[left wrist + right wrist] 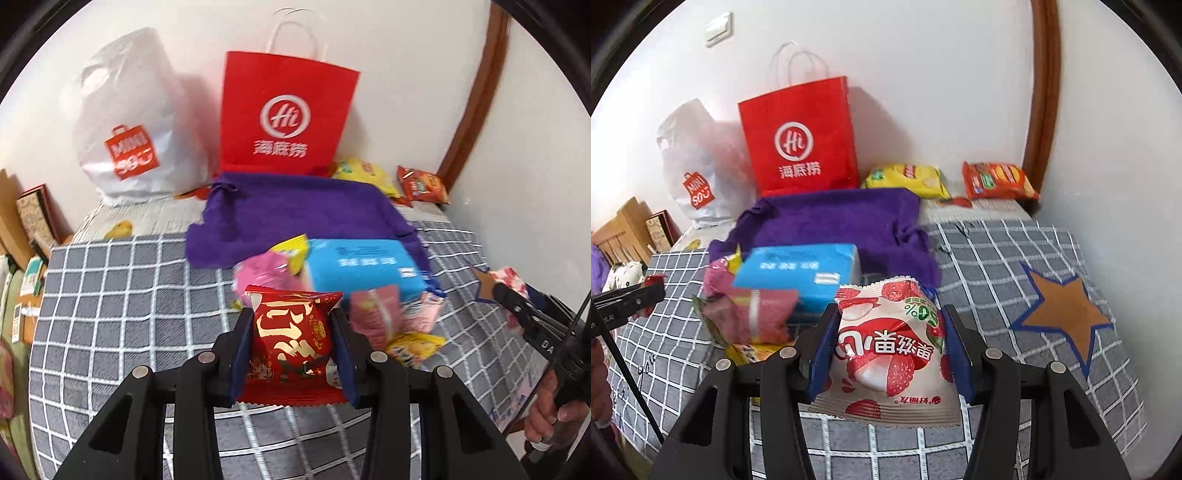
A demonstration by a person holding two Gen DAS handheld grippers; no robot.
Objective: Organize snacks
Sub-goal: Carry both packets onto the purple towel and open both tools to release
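**Two snack packets held above the bed**

While the left tool (291, 347) is clamped narrow on a small red foil snack packet with gold characters (290, 343), the right tool (890, 350) holds a white plastic packet printed with red lychee fruit (890, 350), its jaws standing wider. Each packet sits between the blue pads, above the grey checked bed cover (110, 295). The long axis of each runs along the tool's own pointing line, the crimped end toward the camera and the far end toward the wall. The red paper carrier bag with white handles (801, 140) stands upright against that wall, straight ahead of both tools and beyond the purple towel (831, 218). I judge that the left tool faces it more directly. The loose pile around the blue tissue pack (362, 266) lies between.
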